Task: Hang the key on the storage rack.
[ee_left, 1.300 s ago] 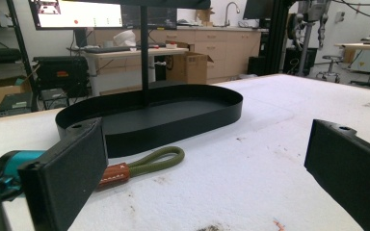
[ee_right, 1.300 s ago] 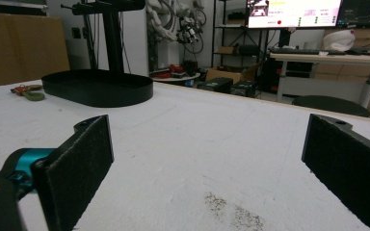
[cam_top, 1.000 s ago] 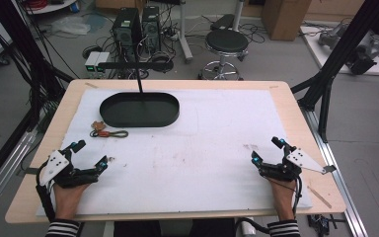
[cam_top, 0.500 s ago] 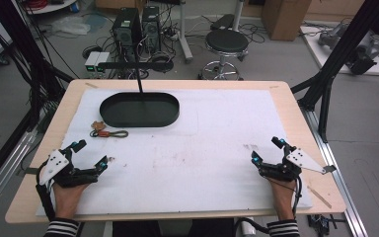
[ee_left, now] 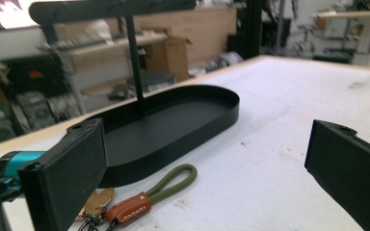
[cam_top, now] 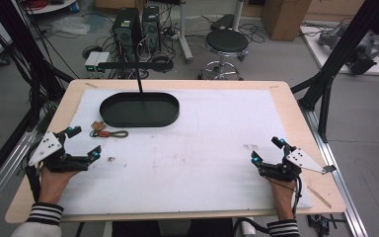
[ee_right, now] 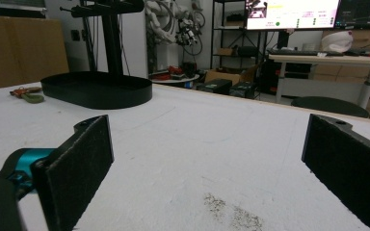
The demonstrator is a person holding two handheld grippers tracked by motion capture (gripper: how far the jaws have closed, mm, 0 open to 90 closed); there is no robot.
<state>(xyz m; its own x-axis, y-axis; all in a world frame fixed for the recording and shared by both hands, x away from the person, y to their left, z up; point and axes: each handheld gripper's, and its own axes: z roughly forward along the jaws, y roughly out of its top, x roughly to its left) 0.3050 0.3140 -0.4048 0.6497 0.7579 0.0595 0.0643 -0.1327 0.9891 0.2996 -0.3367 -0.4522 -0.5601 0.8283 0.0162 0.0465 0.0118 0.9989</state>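
the key strap [cam_top: 109, 132] lies on the white mat just in front of the black tray [cam_top: 139, 109], at its left end. its long side runs left to right, w/ the green loop [ee_left: 173, 180] toward the right. the left gripper [cam_top: 81, 143] is near it, jaws wide apart & holding nothing; the strap sits just ahead, btw the jaws. the right gripper [cam_top: 267, 151] is far off, jaws apart too. lots of bare mat around, only the tray wall is close.

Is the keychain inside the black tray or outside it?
Outside: the keychain lies on the white mat beside the black tray, near its rim.
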